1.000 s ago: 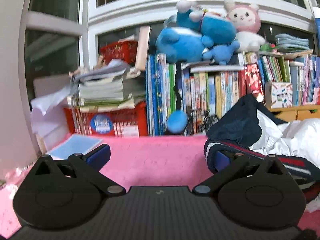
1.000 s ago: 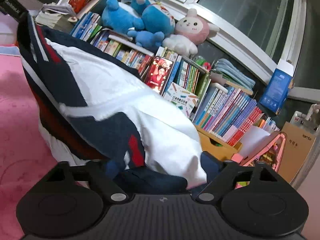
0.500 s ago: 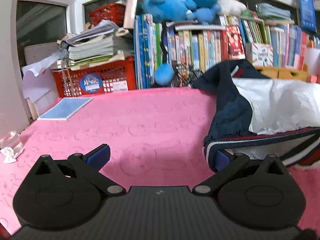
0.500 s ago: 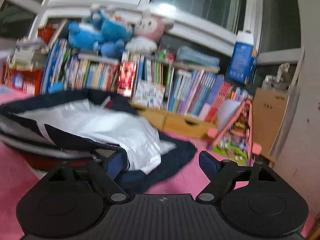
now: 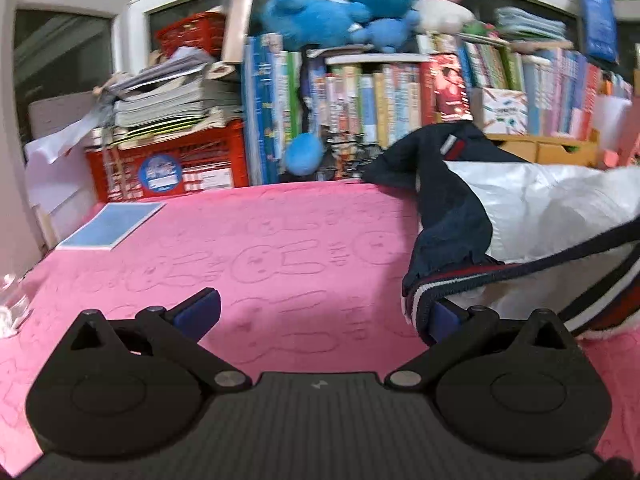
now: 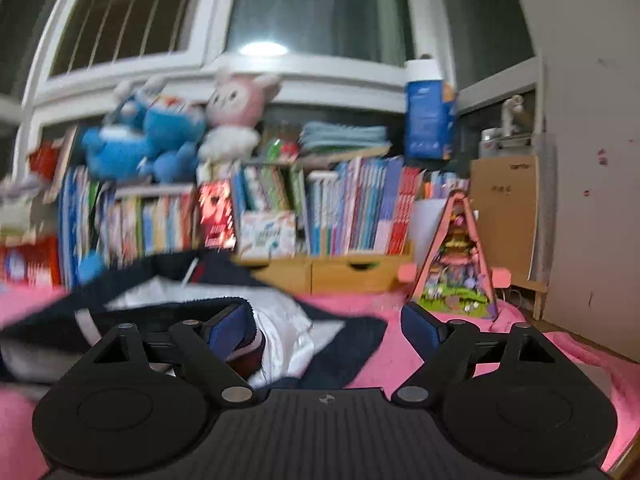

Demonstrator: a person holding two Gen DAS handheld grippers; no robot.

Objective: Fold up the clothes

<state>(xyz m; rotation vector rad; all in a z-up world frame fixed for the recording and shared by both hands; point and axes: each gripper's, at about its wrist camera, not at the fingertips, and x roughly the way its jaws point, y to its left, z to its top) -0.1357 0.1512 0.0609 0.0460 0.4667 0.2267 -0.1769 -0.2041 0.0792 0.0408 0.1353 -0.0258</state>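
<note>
- The jacket (image 5: 532, 216), navy and white with a striped hem, lay bunched on the pink embossed mat (image 5: 280, 264), filling the right side of the left wrist view and the lower left of the right wrist view (image 6: 280, 332).
- The left gripper (image 5: 320, 312) sat at the bottom centre of its frame with its jaws spread wide. Only bare mat showed between them, and the jacket's striped hem (image 5: 460, 280) draped just over the right-hand finger (image 5: 440, 316). Nothing was pinched.
- The right gripper (image 6: 320, 324) was opening. Jacket fabric lay in the gap and lapped against the left-hand pad (image 6: 228, 328), while the other pad stood clear over pink mat. It looked like a release, not a grip.
- My reading is that one fold had just been laid down and both hands were free, with the garment still lumpy and far from a neat packet.
- The next move would call for picking a fresh edge, probably the striped hem near the left gripper or the navy flap at lower centre of the right wrist view, and closing on one layer only.
- The white lining looked slippery, so a shallow pinch could slide off.
- Books (image 5: 380, 108) and plush toys (image 5: 340, 0) lined the upper part of the frame, well apart from the work.
</note>
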